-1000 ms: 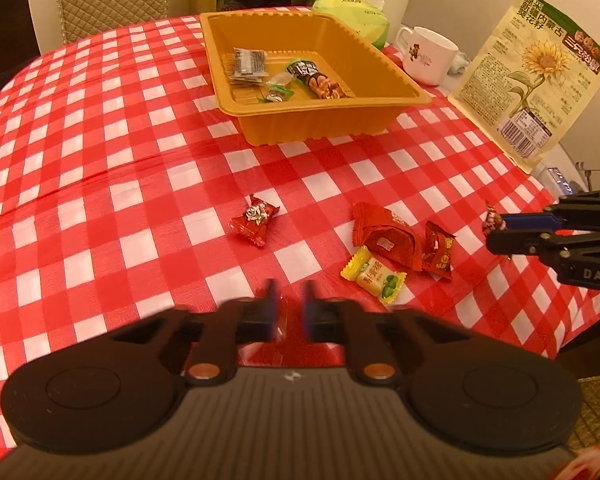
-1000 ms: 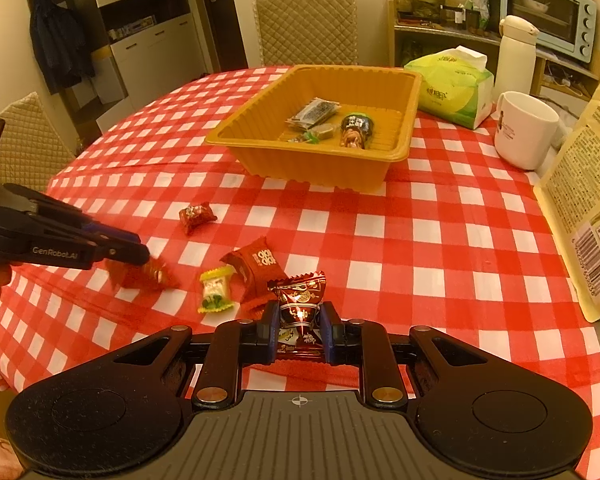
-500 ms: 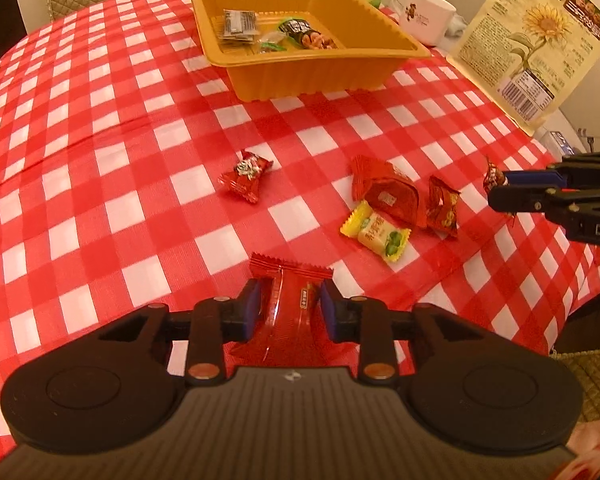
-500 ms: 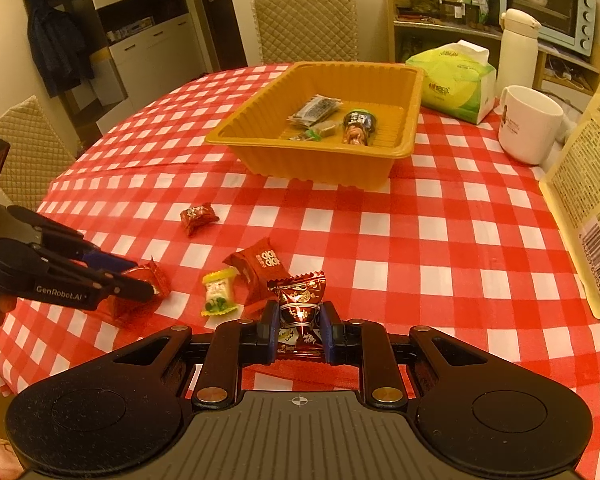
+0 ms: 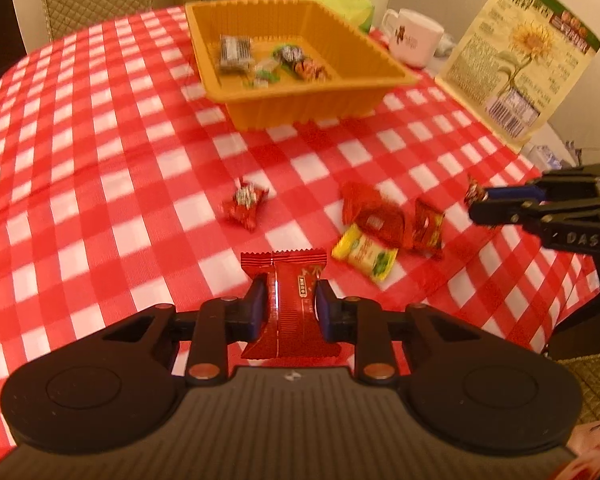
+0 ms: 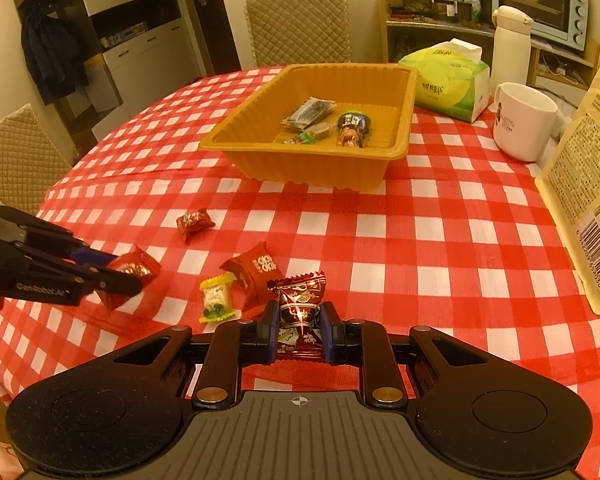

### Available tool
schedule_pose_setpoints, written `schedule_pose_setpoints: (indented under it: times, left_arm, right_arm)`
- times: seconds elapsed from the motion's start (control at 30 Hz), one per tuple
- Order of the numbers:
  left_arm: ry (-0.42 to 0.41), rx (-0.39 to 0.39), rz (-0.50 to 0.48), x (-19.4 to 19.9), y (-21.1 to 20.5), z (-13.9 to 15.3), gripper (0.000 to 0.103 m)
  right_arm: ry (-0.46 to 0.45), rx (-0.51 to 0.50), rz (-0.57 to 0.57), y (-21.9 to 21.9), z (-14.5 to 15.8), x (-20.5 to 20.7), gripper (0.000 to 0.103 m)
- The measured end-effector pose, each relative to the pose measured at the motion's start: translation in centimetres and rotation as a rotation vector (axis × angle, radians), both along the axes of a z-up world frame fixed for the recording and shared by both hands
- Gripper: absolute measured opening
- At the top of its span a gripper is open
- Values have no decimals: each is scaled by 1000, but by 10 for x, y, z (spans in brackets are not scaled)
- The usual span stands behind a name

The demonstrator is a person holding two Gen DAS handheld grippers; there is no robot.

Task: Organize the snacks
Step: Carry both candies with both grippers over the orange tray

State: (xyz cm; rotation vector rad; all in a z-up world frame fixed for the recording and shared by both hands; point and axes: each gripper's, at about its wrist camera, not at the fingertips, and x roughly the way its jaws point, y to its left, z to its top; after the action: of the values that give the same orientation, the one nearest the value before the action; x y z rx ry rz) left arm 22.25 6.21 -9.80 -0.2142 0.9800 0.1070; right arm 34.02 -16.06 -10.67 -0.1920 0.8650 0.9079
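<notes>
Left gripper (image 5: 290,306) closed on a flat red packet (image 5: 288,312), held above the checked tablecloth (image 5: 100,160). Right gripper (image 6: 299,330) clamped on a dark red twisted candy (image 6: 300,312), also lifted. Orange tray (image 6: 300,168) well ahead, already holding a few snacks. Loose on the cloth: yellow candy (image 6: 217,298), red packet (image 6: 256,270), small red candy (image 6: 194,222). Likely risks: slick wrappers slipping free mid-carry; both grippers crowding the tray at once and colliding.
</notes>
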Motion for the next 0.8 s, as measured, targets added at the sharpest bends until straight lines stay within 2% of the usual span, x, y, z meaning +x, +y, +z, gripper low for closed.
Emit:
schedule_pose_setpoints:
  times: [0.4,0.8]
  left_arm:
    - [-138,45,-6,31,20,50,24]
    - [-206,45,-17,95,38,66,24]
  right_arm:
    - [-24,55,-17,14,21,25,22]
    - [-51,127,-42,51,44,62,22]
